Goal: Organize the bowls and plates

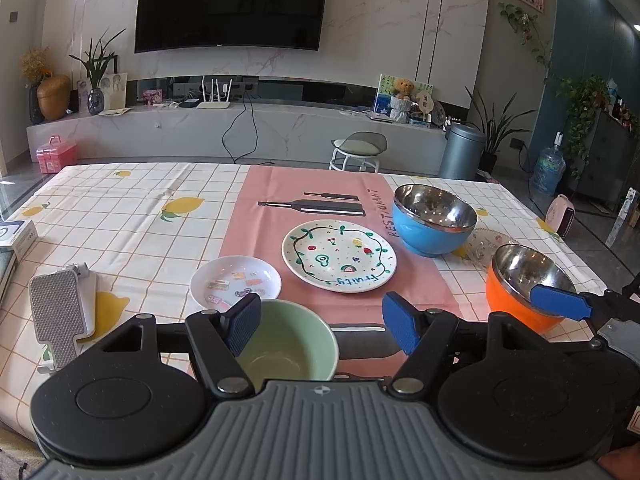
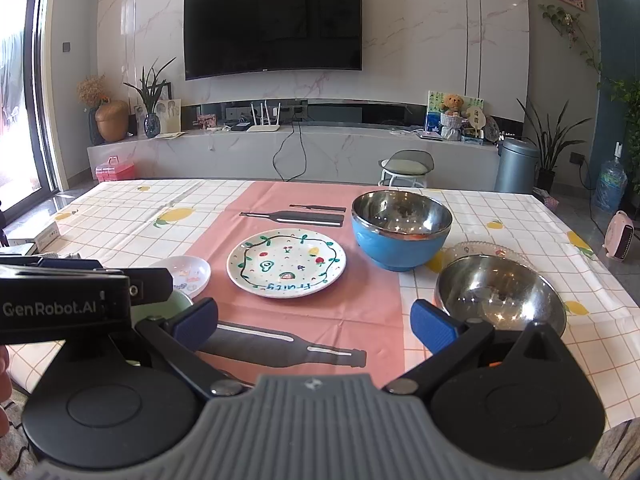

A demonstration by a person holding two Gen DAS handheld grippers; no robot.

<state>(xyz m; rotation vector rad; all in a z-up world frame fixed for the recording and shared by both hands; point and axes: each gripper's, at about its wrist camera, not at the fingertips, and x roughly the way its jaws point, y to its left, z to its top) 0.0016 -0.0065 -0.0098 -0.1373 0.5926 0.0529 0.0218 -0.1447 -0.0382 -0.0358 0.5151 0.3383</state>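
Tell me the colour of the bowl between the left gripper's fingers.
Pale green bowl, best seen in the left wrist view.

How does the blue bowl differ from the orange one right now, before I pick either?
The blue bowl sits farther back, beside the fruit-print plate; the orange bowl is at the near right.
One pad of the right tool reaches over the orange bowl's rim; nothing is near the blue bowl.
The blue bowl looks somewhat larger.
Both have shiny steel insides, look empty and stand upright.

A dark television hangs on a marble wall above a long low cabinet. A stool and bin stand on the floor; daylight enters a window at left.
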